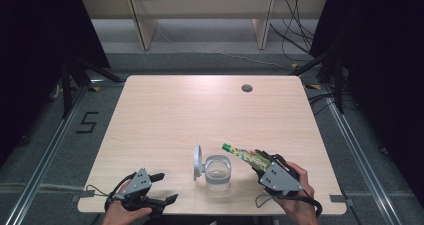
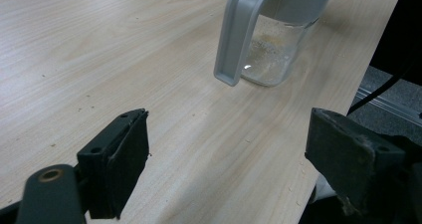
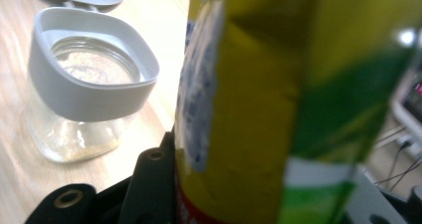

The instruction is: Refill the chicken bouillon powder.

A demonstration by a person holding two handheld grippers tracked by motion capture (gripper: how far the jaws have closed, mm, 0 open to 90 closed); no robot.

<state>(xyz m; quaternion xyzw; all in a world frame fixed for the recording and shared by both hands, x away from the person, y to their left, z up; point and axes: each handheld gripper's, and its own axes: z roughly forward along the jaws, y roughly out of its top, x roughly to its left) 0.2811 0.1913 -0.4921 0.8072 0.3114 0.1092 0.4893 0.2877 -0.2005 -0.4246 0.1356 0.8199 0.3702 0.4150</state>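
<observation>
Two jaws of the right gripper (image 1: 261,161) tight around a yellow-green packet (image 1: 243,154).

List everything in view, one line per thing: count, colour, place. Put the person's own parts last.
glass jar: one, clear with a grey collar, near the table's front edge between the grippers; a thin pale residue at its bottom.
jar lid: one, grey, flipped open and standing at the jar's left side.
snack packet: one, yellow and green, tilted toward the jar, held in the right gripper.
table: one, light wood, with a round grey hole near its far right.
shelf unit: one, pale wood, behind the table.
left gripper: one, black with a grey plate, front left, jaws open.
right gripper: one, black with a grey plate, front right, closed on the packet.
hands: two, at the bottom edge.
</observation>
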